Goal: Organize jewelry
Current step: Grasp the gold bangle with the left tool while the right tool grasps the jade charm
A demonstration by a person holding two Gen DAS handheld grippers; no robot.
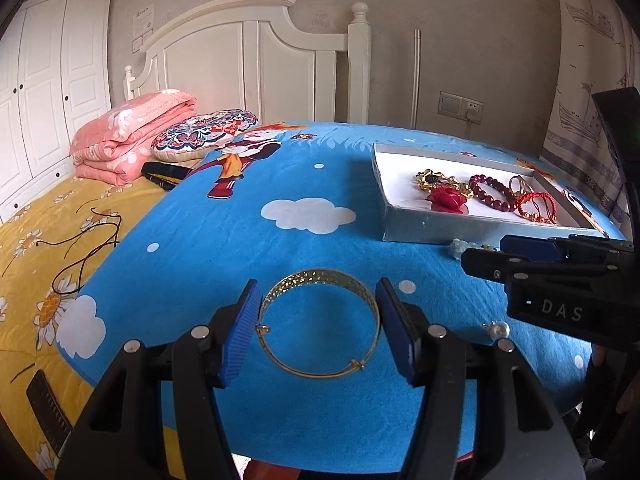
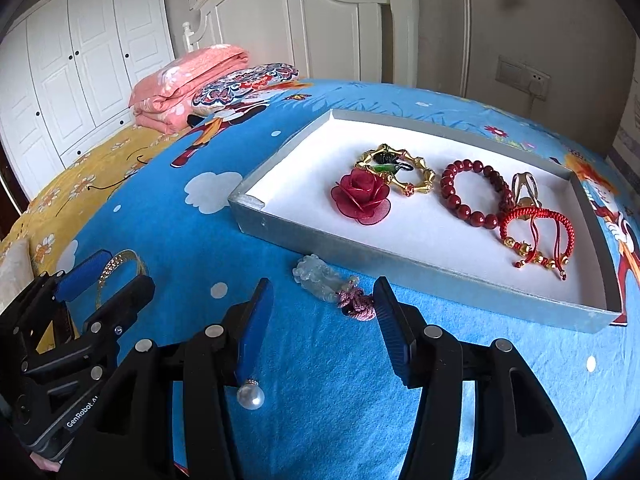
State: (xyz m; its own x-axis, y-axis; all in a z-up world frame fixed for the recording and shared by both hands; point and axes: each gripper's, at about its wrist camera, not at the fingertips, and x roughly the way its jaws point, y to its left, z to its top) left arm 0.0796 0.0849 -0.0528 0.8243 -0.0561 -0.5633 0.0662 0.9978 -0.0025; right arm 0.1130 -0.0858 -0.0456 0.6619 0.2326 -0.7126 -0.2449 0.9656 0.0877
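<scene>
Between my left gripper's (image 1: 320, 328) spread blue pads lies the gold bangle (image 1: 318, 322), flat on the blue blanket (image 1: 240, 248), possibly already touching the left pad. I'd close slowly across its width, then lift it to the grey tray (image 2: 400, 262). My right gripper (image 2: 320, 320) hangs apart near the pale pendant (image 2: 316, 276), pearl (image 2: 250, 397) beside its finger.

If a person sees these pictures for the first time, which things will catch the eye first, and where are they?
First comes the gold bangle, lying flat on the blue cartoon sheet between the open fingers of the left gripper. Next is the shallow grey tray further back, holding a red rose, a dark red bead bracelet and a red cord bracelet.
</scene>
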